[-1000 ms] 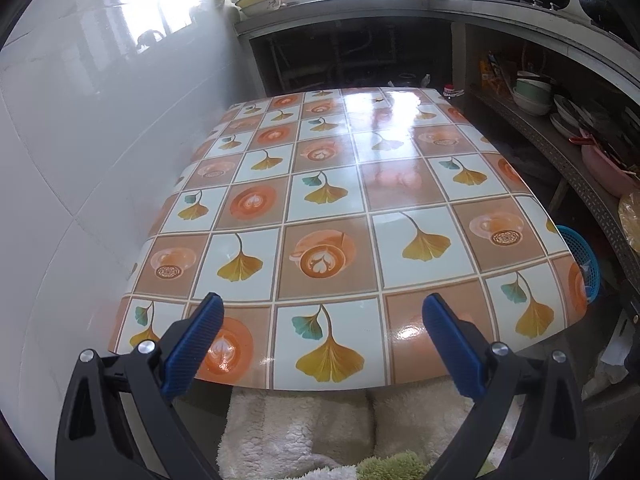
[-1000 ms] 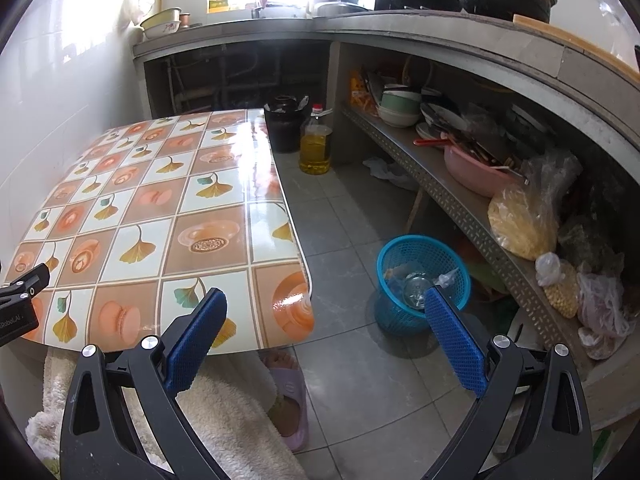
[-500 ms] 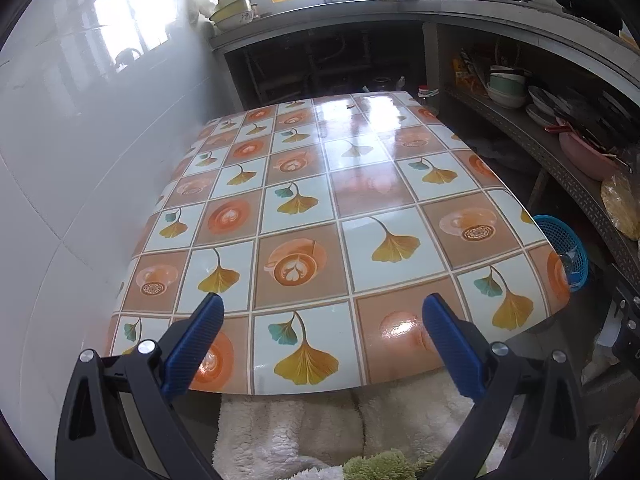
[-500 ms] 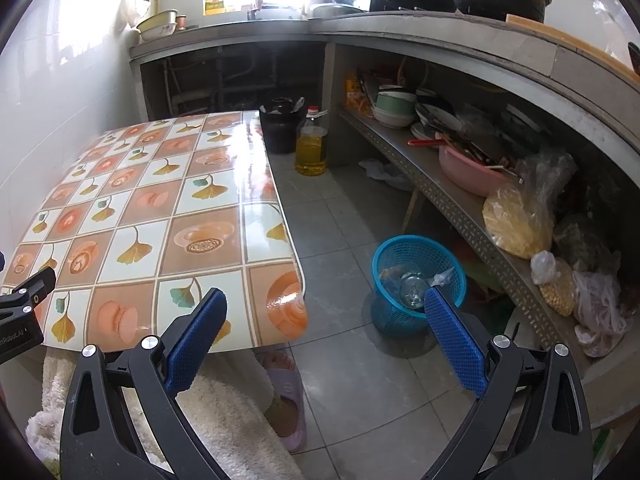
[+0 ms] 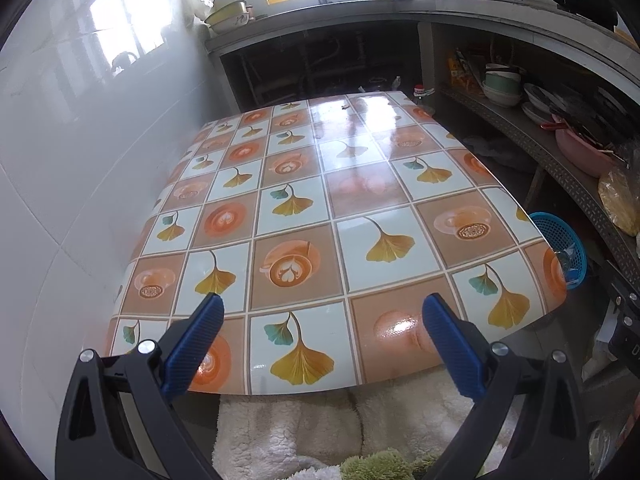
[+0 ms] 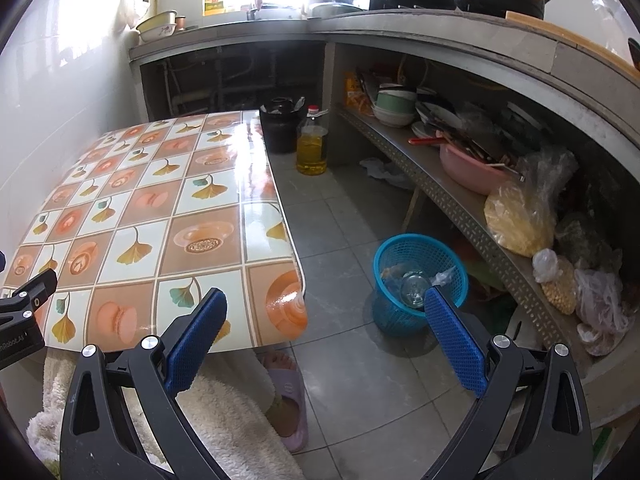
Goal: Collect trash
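Inside blue basket (image 6: 420, 276), seemingly a jar; right view only.

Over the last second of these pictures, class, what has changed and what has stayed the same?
Only the left gripper moved: its view of the table swung leftward. Nothing was grasped or released. The right gripper stayed open and nearly still; the blue basket kept its place on the floor.
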`<action>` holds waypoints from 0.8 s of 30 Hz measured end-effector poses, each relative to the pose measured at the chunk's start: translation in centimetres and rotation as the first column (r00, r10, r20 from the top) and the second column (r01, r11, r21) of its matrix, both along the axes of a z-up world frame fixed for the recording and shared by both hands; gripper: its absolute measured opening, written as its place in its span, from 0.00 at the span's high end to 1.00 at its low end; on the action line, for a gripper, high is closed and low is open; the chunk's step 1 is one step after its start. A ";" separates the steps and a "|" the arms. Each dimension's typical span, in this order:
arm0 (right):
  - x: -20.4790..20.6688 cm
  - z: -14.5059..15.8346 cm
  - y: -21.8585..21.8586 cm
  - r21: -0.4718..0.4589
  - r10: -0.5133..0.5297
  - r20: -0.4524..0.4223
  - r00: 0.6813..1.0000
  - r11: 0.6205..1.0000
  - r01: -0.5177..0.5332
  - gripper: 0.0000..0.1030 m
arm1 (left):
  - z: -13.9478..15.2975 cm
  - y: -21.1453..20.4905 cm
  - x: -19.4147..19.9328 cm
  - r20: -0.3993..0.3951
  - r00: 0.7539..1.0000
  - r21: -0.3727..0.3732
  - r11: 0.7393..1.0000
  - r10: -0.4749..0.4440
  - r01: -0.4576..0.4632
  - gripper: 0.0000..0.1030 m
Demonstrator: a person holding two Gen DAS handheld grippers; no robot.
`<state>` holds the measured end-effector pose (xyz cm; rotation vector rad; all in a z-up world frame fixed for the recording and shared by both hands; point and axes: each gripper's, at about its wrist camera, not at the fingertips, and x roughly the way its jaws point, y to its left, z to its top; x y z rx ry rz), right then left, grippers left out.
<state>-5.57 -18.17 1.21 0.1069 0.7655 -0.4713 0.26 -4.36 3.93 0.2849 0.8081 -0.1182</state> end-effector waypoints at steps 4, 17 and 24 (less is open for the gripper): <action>0.0 0.0 -0.1 0.001 -0.001 0.001 1.000 1.000 0.001 0.08 | 0.0 0.0 0.1 -0.003 1.000 0.001 1.000 0.001 -0.001 0.05; 0.1 -0.2 -0.1 0.003 0.003 -0.001 1.000 1.000 -0.003 0.08 | -0.1 0.2 0.3 -0.002 1.000 0.004 1.000 0.007 -0.007 0.05; 0.1 -0.2 -0.1 0.003 0.004 0.000 1.000 1.000 -0.004 0.08 | -0.1 0.2 0.3 -0.003 1.000 0.003 1.000 0.006 -0.006 0.05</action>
